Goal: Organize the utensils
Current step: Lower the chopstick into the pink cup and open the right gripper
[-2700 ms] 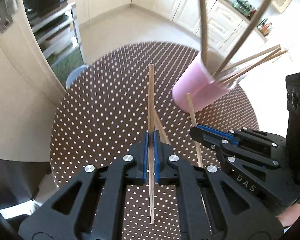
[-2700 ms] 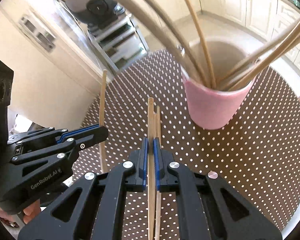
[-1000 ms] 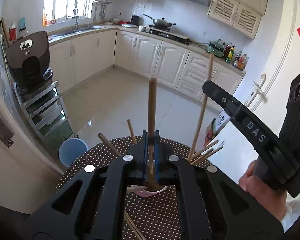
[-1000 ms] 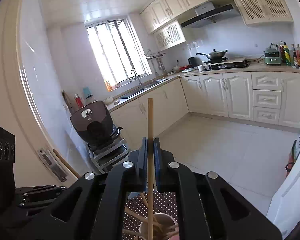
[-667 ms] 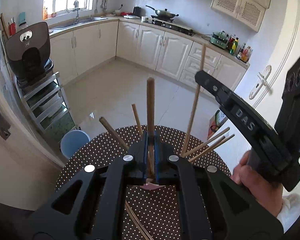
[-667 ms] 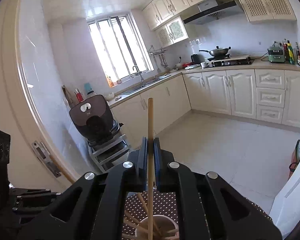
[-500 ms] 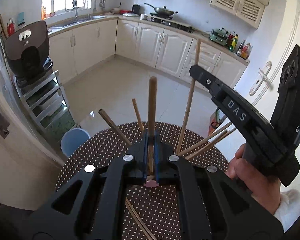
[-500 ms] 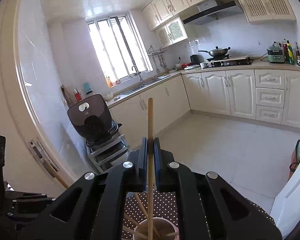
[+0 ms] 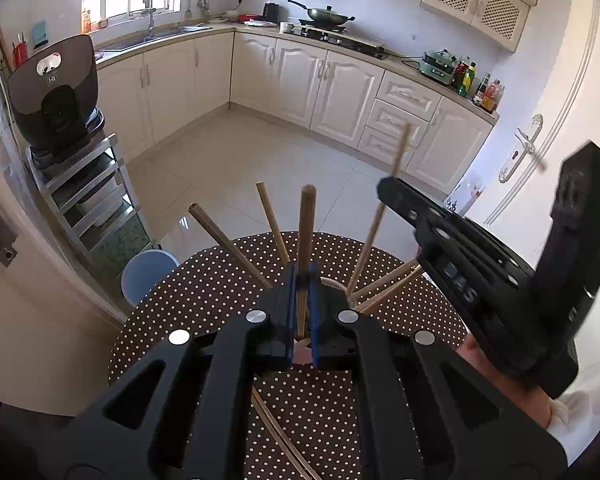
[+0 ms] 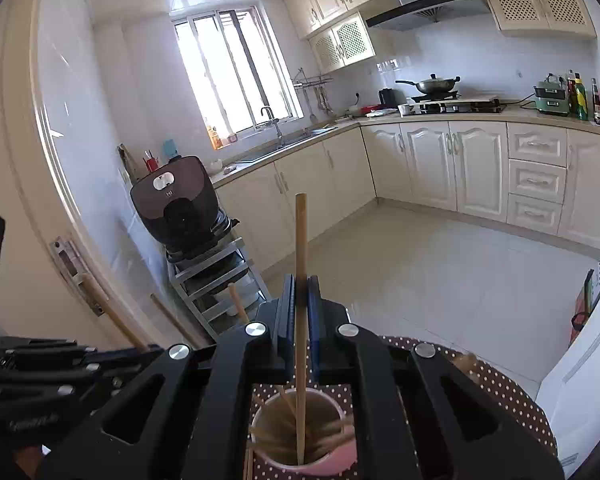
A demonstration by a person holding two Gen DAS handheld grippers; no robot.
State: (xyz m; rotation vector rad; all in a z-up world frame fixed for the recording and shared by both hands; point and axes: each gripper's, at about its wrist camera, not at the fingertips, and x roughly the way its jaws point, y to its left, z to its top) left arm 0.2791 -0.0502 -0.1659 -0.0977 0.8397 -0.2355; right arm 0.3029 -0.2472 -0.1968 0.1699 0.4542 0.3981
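My left gripper [image 9: 301, 280] is shut on a wooden chopstick [image 9: 305, 236] held upright over the pink cup [image 9: 302, 354], which is mostly hidden behind the fingers. My right gripper [image 10: 300, 284] is shut on another chopstick [image 10: 300, 264] whose lower end reaches down into the pink cup [image 10: 304, 460]. Several chopsticks [image 10: 320, 432] stand in the cup and fan out [image 9: 228, 242]. The right gripper [image 9: 480, 280] shows at the right of the left wrist view, and the left gripper [image 10: 48, 372] at the lower left of the right wrist view.
The cup stands on a round brown table with white dots [image 9: 204, 288]. Loose chopsticks [image 9: 276, 432] lie on the table under my left gripper. A metal rack [image 9: 88, 200] with a dark appliance and a blue stool [image 9: 148, 272] stand beyond the table's left edge.
Both grippers swung from pointing down at the table to upright over the cup. Both held chopsticks have since sunk lower toward the cup.
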